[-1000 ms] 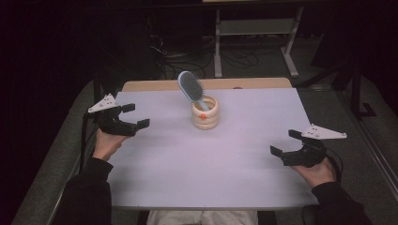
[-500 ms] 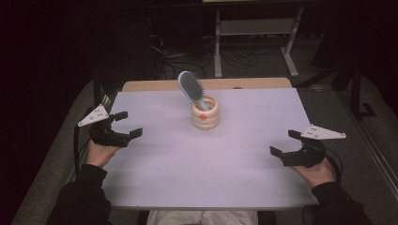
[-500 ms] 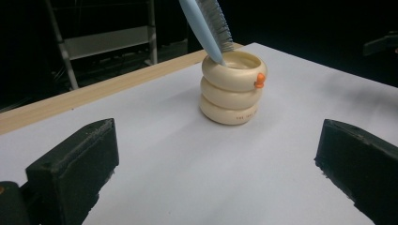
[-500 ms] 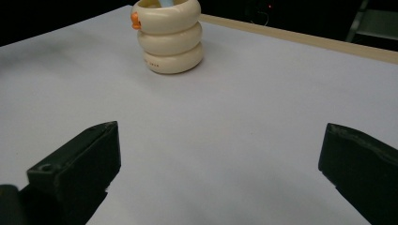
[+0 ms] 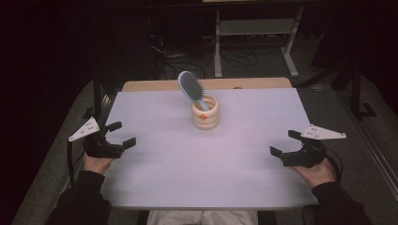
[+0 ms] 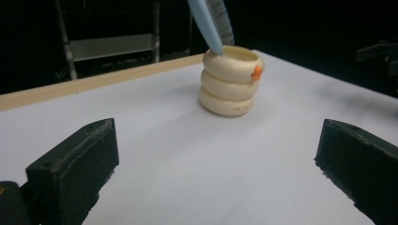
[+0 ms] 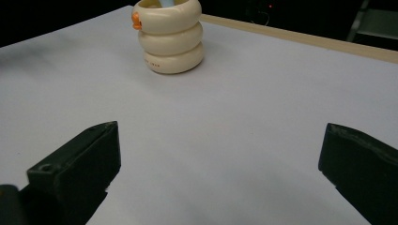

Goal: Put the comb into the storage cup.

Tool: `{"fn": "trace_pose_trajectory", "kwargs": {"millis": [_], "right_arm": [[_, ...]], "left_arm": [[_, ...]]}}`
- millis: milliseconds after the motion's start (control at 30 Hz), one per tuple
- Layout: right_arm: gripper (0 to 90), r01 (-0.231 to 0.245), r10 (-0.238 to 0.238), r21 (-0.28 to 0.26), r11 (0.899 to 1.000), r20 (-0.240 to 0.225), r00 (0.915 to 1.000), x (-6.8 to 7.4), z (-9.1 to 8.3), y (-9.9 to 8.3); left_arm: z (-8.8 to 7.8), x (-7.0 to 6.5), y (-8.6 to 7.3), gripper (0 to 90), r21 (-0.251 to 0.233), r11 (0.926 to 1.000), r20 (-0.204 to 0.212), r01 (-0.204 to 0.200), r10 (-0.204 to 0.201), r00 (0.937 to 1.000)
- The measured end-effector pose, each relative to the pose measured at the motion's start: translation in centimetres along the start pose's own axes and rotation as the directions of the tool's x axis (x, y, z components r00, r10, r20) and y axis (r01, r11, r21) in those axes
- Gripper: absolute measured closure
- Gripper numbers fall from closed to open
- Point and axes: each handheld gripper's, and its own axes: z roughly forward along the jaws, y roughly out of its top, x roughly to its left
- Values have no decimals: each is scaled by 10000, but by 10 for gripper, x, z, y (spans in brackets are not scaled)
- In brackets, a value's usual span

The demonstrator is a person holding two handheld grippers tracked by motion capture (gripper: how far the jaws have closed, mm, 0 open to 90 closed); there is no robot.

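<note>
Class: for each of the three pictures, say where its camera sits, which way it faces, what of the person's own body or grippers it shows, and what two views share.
High view: above the person's side, facing forward and down on the table; forearms, left gripper, right gripper.
Left gripper view: low on the left gripper, facing the cup and hairbrush; both jaws wide apart.
Right gripper view: low on the right gripper, facing the cup; both jaws wide apart.
Shared: the cream ringed cup.

So there's a cream holder (image 5: 205,113) shaped like three stacked rings, little orange knob near the rim, standing upright mid-table toward the far edge. A light blue hairbrush (image 5: 190,87) sits handle-down inside, leaning left.
</note>
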Motion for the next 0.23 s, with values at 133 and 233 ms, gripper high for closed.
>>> {"fn": "trace_pose_trajectory", "kwargs": {"millis": [133,233], "right_arm": [[0,39,-39,35,10000,6,10000,0,0,0],[0,60,-60,32,10000,6,10000,1,0,0]], "left_arm": [[-6,-1,-4,0,-56,10000,-154,11,-12,9999],[-9,-1,-7,0,-49,10000,-279,48,-49,9996]]}}
